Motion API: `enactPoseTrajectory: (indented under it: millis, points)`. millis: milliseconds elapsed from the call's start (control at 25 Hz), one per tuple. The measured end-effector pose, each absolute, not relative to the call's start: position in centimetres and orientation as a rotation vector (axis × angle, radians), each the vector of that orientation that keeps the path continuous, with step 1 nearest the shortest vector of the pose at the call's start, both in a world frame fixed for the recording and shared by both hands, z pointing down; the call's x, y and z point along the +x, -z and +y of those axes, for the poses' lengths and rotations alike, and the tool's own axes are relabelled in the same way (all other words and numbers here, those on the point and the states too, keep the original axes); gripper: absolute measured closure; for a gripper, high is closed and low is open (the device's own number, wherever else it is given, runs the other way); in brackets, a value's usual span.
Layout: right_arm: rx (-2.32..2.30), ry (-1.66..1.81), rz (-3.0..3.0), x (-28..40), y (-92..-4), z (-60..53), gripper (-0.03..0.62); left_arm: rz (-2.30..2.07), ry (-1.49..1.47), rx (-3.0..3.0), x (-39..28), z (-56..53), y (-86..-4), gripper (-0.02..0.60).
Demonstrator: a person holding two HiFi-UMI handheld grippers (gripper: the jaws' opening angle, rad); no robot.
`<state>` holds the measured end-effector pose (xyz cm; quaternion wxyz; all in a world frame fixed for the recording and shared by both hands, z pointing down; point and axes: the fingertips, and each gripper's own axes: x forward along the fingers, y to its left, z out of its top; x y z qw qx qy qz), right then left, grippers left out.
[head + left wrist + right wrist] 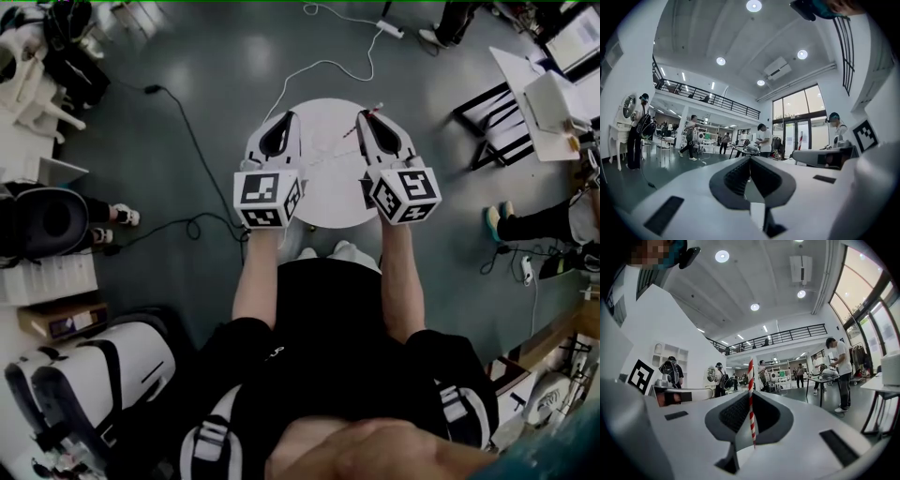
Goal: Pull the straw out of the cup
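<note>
observer: grip state, near end first?

recorder: left gripper (pixel 750 159) has its jaws pressed together with nothing between them. right gripper (pixel 368 116) is pinching the straw (pixel 750 376) between its pads. both grippers point level, side by side, above the round white table (pixel 328 199).

observer: straw position?

recorder: in the right gripper view it stands upright across the jaws. the red-and-white striped upper part sticks out above them and the lower end shows free below. no cup is on it, and i cannot make out a cup in any view. judged from that, the straw is out of the cup.

observer: handling notes?

recorder: judgement only. it is a thin, very light tube, so its weight is no concern. it is probably stiff enough along its length but easy to flatten or kink sideways, and smooth enough to slip through a loose pinch. hold it on the shaft near the middle, as it is held now, with the pads square across it and only moderate pressure. avoid gripping at either end.

observer: beyond the table?

recorder: cables on the grey floor, then desks and people well apart from the work.
</note>
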<state>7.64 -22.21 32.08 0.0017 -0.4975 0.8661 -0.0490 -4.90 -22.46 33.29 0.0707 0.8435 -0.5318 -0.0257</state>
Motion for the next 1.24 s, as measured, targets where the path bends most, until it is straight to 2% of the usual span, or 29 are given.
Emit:
enactPoseTrajectory:
  millis: [560,1240]
  points:
    - [-1.583,0.148,2.739,8.8,-32.7,-21.2,0.56,-1.559,0.062,2.576,-2.7,-21.3,-33.6,0.572]
    - [-1.552,0.163,2.794,7.4,-33.6,-20.9,0.56,-1.564,0.042,2.517,-3.9,-21.0,-35.9,0.572]
